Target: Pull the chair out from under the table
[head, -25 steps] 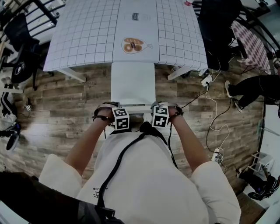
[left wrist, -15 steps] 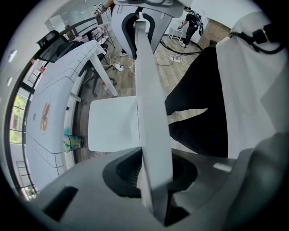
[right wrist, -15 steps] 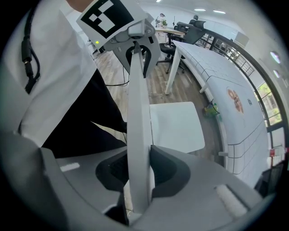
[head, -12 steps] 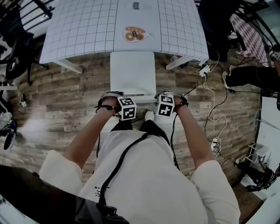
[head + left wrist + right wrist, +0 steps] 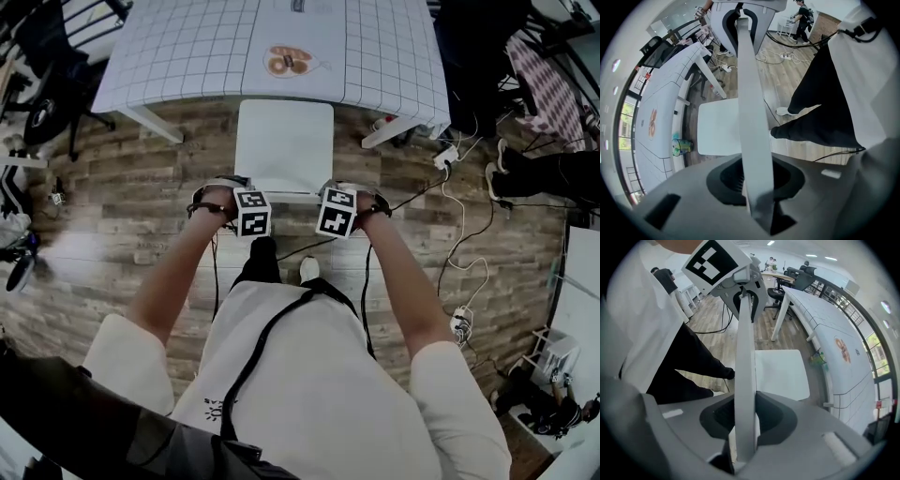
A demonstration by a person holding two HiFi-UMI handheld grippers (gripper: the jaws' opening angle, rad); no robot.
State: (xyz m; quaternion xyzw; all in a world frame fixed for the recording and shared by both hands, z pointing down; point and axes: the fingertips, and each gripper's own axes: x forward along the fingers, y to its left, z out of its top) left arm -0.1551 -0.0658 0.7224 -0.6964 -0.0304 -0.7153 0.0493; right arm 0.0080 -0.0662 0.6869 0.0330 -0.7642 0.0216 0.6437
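Still pinched by the fingers of the left gripper (image 5: 757,187) and right gripper (image 5: 745,427) at its backrest, the white chair (image 5: 284,145) had barely shifted; its seat sat just beside the gridded worktop (image 5: 187,56) edge, seemingly almost out

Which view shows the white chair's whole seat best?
The head view: the chair, seat fully visible from above, next to the table. Both gripper views show its backrest edge-on, with only part of the seat behind.
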